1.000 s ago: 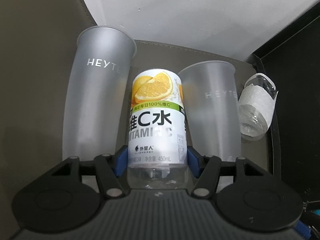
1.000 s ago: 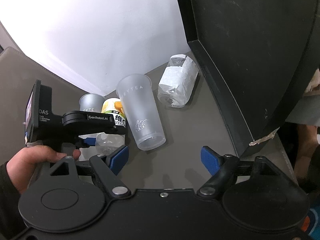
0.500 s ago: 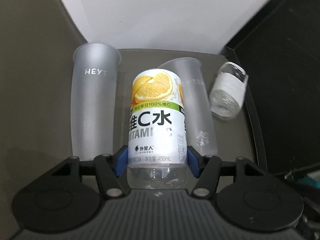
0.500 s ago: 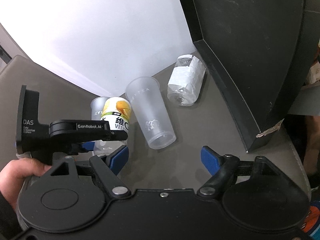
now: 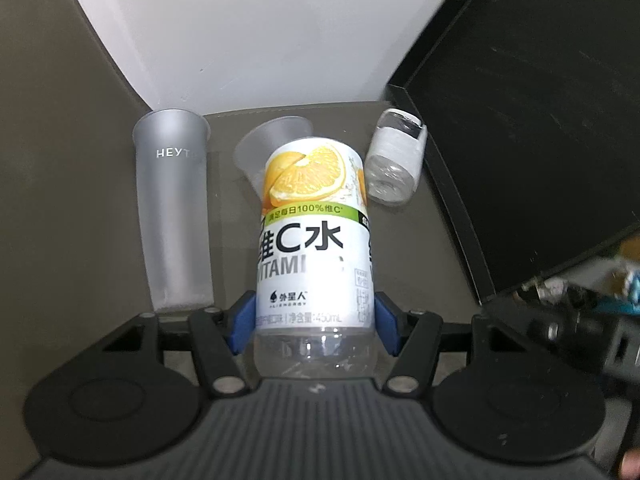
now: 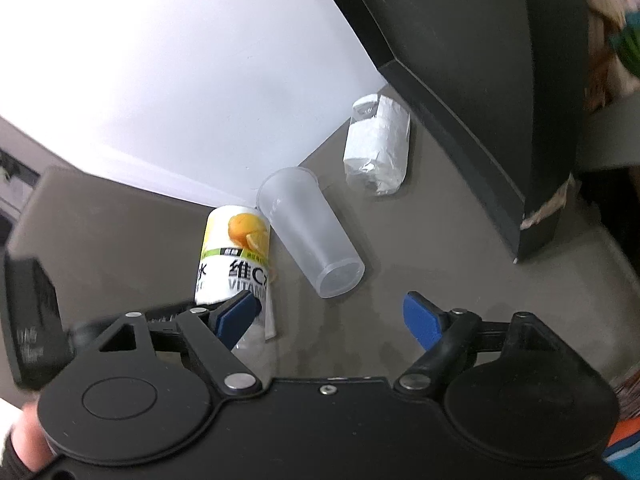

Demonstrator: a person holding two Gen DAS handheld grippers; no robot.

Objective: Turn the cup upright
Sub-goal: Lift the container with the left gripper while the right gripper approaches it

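Left claw (image 5: 314, 322): pinches the clear plastic bottle with the orange-and-white vitamin label (image 5: 316, 240), blue pads on both sides of its lower body.
Right claw (image 6: 332, 316): spread wide, holding nothing, low over the grey-brown table (image 6: 420, 264).
Cup: the frosted translucent plastic cup (image 6: 310, 232) lies on its side at 12 o'clock from the right claw, mouth toward the white wall, base toward the claw.
Roll risk: a one-sided touch probably sends the round cup rolling toward the paper-wrapped clear bottle (image 6: 376, 148) at 1 o'clock.
Crush risk: thin walls likely buckle under a hard squeeze.
Collision risk: the held bottle sits just beside the cup's rim; swinging it could knock the cup.
Confusion risk: the upright frosted cup marked HEYTEA (image 5: 172, 212), at 10 o'clock in the left view, needs no flipping.
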